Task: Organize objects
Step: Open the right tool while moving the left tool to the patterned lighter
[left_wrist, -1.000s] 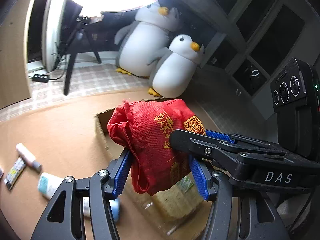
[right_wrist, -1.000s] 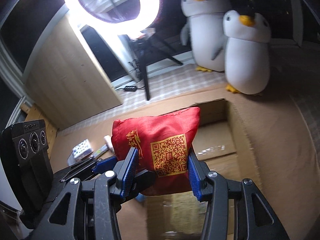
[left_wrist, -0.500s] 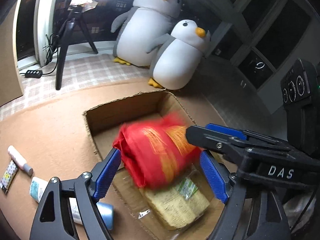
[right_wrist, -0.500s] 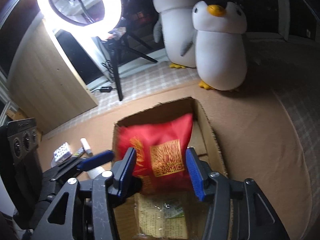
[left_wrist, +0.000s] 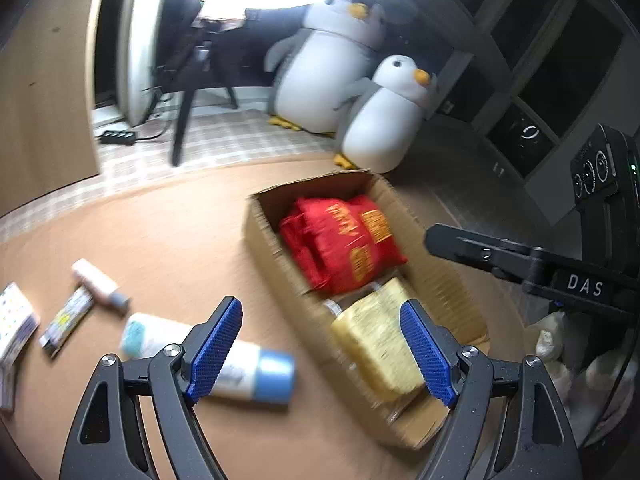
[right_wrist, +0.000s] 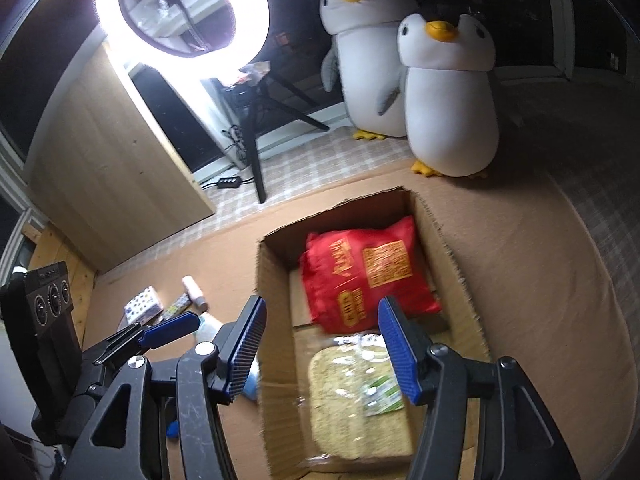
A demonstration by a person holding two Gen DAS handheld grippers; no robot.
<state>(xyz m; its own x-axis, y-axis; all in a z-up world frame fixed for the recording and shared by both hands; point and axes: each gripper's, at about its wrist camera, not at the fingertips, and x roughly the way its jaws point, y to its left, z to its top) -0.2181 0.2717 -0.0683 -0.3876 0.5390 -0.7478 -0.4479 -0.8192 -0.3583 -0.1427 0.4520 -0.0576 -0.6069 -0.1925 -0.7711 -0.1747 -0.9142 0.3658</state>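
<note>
**Desk editor:** Where is the red pouch?

**Photographer:** The red pouch (right_wrist: 368, 276) lies inside the open cardboard box (right_wrist: 276, 320), at its far end, gold print facing up. A clear packet of pale noodles (right_wrist: 352, 396) fills the near end, touching the pouch's lower edge.

**Desk editor:** And the tools?

**Photographer:** The left gripper (left_wrist: 324, 352) hangs above the box's near left corner, its blue fingers (left_wrist: 216, 344) spread wide, nothing between them. The right gripper (right_wrist: 320, 352) hovers over the box, its fingers (right_wrist: 396, 348) parted and widening further, also clear of the pouch.

**Desk editor:** What is outside the box?

**Photographer:** On the brown surface left of it: a white tube with a blue cap (left_wrist: 212, 360) just beside the box, then a small pink-and-grey tube (left_wrist: 100, 286), a thin sachet (left_wrist: 66, 320) and a dotted packet (left_wrist: 14, 320). Two plush penguins (right_wrist: 448, 96) stand behind, near a lit ring light (right_wrist: 182, 12).
</note>
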